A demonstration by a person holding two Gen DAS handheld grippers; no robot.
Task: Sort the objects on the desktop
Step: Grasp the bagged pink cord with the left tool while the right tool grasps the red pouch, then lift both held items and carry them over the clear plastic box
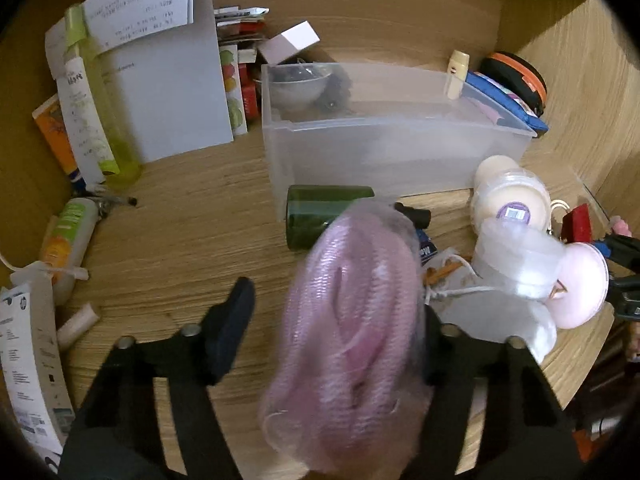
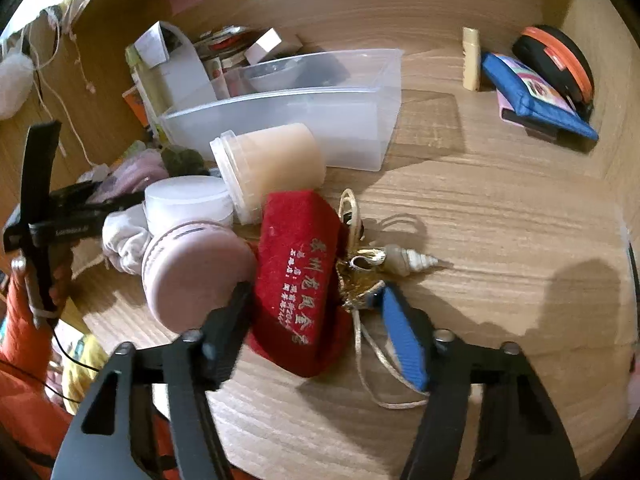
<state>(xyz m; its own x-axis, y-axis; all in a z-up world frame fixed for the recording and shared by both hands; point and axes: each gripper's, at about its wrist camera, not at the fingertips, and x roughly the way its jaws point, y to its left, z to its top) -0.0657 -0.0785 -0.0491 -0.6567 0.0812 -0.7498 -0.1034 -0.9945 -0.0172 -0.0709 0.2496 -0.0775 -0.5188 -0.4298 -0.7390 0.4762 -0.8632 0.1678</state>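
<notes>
Wood-grain desktop (image 2: pixel 500 208), walled by matching panels at the back and side, is crowded with loose things around 1 translucent plastic storage bin (image 1: pixel 384 152). That bin holds only a small clear bowl (image 1: pixel 298 86) and something dark beside it at its far end; the rest of it looks bare, so I judge the sorting to be near its start.

Nothing of the left gripper (image 1: pixel 336 308) shows a firm hold. A pink mesh bundle in a clear wrapper (image 1: pixel 352 340) fills the space between its fingers, blurred; the left finger stands apart from it, the right finger is hidden behind it, so I cannot tell whether it is pinched. The bundle hangs in front of the bin, over a dark green glass jar (image 1: pixel 316 220) lying on its side.

The right gripper (image 2: pixel 316 320) straddles a red velvet box with white lettering (image 2: pixel 296 280). Its left finger touches the box's edge; its blue-padded finger (image 2: pixel 404 344) stands clear, over a gold cord. So the fingers are part-way closed with the box between them, not yet clamped.

Still on the desk: a pale pink round case (image 2: pixel 192 276), a lidded tub of cream wax (image 2: pixel 268 168), a spiral seashell (image 2: pixel 412 262), a blue zip pouch (image 2: pixel 532 96), an orange-and-black round case (image 2: pixel 556 64) and tubes at the left. Most of the task remains.
</notes>
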